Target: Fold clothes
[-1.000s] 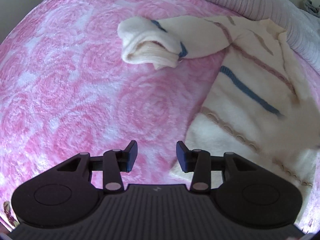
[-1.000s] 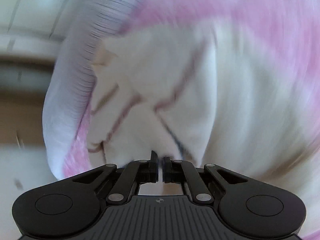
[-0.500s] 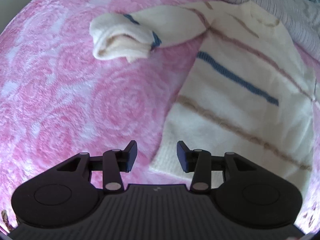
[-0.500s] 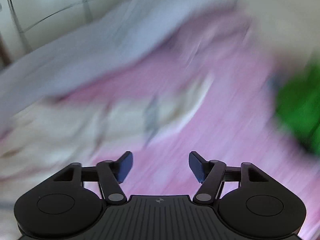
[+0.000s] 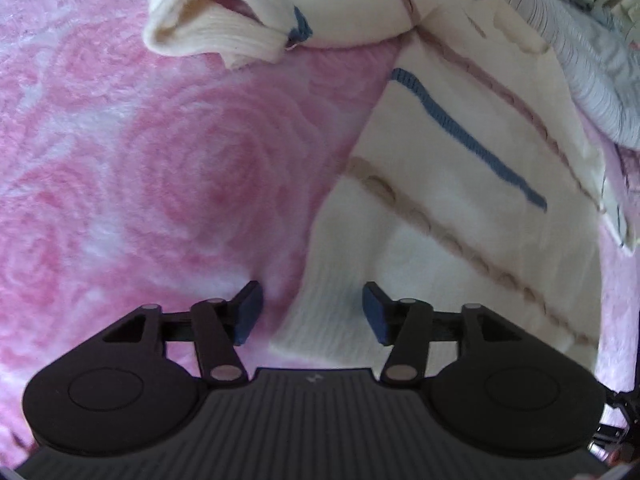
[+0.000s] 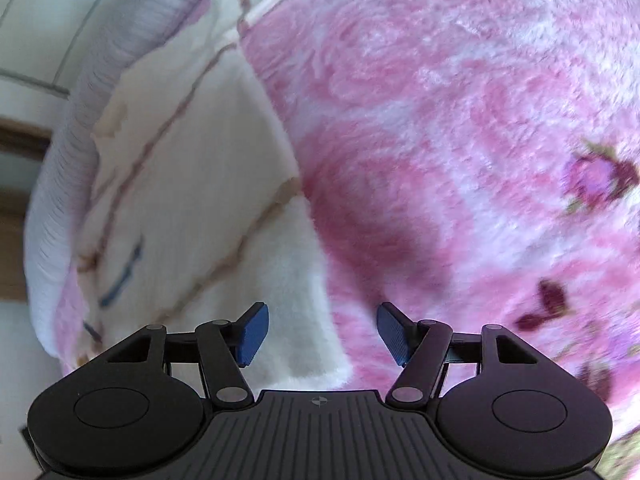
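On the pink blanket, my left gripper and right gripper (jaws open, empty) straddle the sweater hem corners; soft, floppy knit, so pinch there.

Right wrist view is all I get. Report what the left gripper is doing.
Observer: The left gripper is open, with the hem corner of the sweater between its fingers.
Operator: Describe the sleeve on that side.
Observer: The sleeve lies stretched out sideways on the pink blanket, not folded over the body.
Operator: Check its cuff.
Observer: The cuff is bunched up and gapes open.
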`<state>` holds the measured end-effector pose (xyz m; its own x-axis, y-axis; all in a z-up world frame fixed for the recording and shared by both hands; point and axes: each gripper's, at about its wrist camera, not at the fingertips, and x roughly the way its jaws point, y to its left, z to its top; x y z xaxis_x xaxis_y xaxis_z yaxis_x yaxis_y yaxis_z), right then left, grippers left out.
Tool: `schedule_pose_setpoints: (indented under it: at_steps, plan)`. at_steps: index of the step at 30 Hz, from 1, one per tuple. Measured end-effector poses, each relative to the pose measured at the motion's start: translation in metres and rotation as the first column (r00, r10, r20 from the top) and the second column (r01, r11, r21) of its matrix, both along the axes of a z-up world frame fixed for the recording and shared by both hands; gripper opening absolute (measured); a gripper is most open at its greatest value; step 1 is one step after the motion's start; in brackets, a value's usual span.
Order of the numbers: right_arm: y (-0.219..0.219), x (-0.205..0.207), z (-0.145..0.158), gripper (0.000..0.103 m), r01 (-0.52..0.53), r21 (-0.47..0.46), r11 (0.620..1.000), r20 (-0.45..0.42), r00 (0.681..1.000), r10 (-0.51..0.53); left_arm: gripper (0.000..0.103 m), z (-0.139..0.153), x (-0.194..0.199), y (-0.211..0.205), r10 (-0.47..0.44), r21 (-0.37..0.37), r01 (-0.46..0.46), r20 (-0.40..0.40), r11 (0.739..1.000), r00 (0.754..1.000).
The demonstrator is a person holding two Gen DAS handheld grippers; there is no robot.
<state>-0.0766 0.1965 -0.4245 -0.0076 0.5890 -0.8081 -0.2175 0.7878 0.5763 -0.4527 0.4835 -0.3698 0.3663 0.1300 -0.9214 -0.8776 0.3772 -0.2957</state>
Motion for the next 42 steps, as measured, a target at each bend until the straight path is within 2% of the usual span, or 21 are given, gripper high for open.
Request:
schedule_pose_setpoints:
  at_steps: [1, 2, 3, 6, 10, 14, 17, 22, 26, 27, 29, 30, 31, 34, 36, 39, 42]
  plan:
    - [0.004, 0.002, -0.001, 0.057, 0.004, 0.015, 1.000, -0.002, 1.000, -0.004, 0.042, 0.001, 0.005, -0.002, -0.028, 0.011, 0.028, 0.002, 1.000, 1.000]
    - [0.014, -0.001, -0.003, 0.047, -0.048, 0.001, 0.999, 0.005, 0.999, 0.048, 0.015, 0.002, 0.010, -0.005, -0.082, 0.022, 0.082, 0.007, 0.996, 0.997]
    - [0.024, -0.004, -0.004, 0.013, -0.098, -0.013, 0.995, 0.011, 0.995, 0.098, 0.008, 0.004, 0.015, -0.008, -0.124, 0.034, 0.124, 0.005, 0.992, 0.992]
    - [0.028, -0.003, 0.011, 0.010, -0.152, -0.037, 0.988, 0.062, 0.986, 0.154, 0.006, 0.015, 0.016, -0.017, -0.165, 0.076, 0.166, -0.017, 0.983, 0.986]
    - [0.027, 0.003, 0.034, 0.006, -0.207, -0.071, 0.976, 0.118, 0.970, 0.215, 0.006, 0.036, -0.007, -0.046, -0.152, 0.093, 0.149, 0.027, 0.985, 0.988]
    - [0.003, 0.022, 0.055, 0.006, -0.220, -0.096, 0.971, 0.131, 0.964, 0.231, 0.006, 0.044, -0.023, -0.098, -0.151, 0.074, 0.148, 0.041, 0.986, 0.988]
    - [-0.011, 0.017, 0.058, 0.006, -0.280, -0.165, 0.946, 0.123, 0.945, 0.302, 0.006, 0.051, -0.036, -0.137, -0.151, 0.059, 0.148, 0.052, 0.987, 0.987]
    - [-0.051, -0.001, 0.040, 0.006, -0.333, -0.270, 0.903, 0.053, 0.931, 0.360, 0.006, 0.047, -0.056, -0.187, -0.101, 0.016, 0.101, 0.020, 0.995, 0.995]
    - [-0.073, -0.009, 0.026, 0.006, -0.340, -0.330, 0.881, 0.007, 0.932, 0.363, 0.008, 0.036, -0.055, -0.203, -0.110, -0.023, 0.109, -0.044, 0.994, 0.993]
    - [-0.071, -0.009, 0.022, 0.009, -0.342, -0.340, 0.876, -0.014, 0.933, 0.358, 0.010, 0.035, -0.053, -0.203, -0.115, -0.027, 0.113, -0.063, 0.993, 0.991]
    - [-0.062, -0.005, 0.021, 0.024, -0.353, -0.382, 0.854, -0.033, 0.929, 0.369, 0.015, 0.038, -0.053, -0.195, -0.102, -0.032, 0.100, -0.071, 0.994, 0.992]
    - [-0.056, -0.003, 0.025, 0.041, -0.359, -0.421, 0.833, -0.021, 0.922, 0.386, 0.016, 0.040, -0.054, -0.190, -0.093, -0.034, 0.091, -0.075, 0.995, 0.993]
    - [-0.051, -0.002, 0.029, 0.054, -0.354, -0.458, 0.815, 0.002, 0.917, 0.399, 0.016, 0.043, -0.056, -0.184, -0.085, -0.030, 0.082, -0.080, 0.996, 0.993]
    - [-0.039, 0.009, 0.052, 0.056, -0.278, -0.506, 0.817, 0.122, 0.914, 0.387, 0.023, 0.054, -0.068, -0.163, -0.041, 0.024, 0.044, -0.104, 0.999, 0.994]
    - [-0.030, 0.025, 0.061, 0.056, -0.195, -0.496, 0.846, 0.164, 0.936, 0.312, 0.025, 0.055, -0.078, -0.139, 0.018, 0.056, -0.013, -0.099, 0.998, 0.995]
    - [-0.025, 0.048, 0.067, 0.056, -0.101, -0.444, 0.890, 0.170, 0.966, 0.194, 0.025, 0.050, -0.086, -0.094, 0.150, 0.081, -0.144, -0.076, 0.986, 0.986]
    - [-0.011, 0.053, 0.074, 0.056, -0.066, -0.397, 0.916, 0.152, 0.979, 0.136, 0.025, 0.042, -0.089, -0.043, 0.283, 0.086, -0.280, -0.026, 0.956, 0.959]
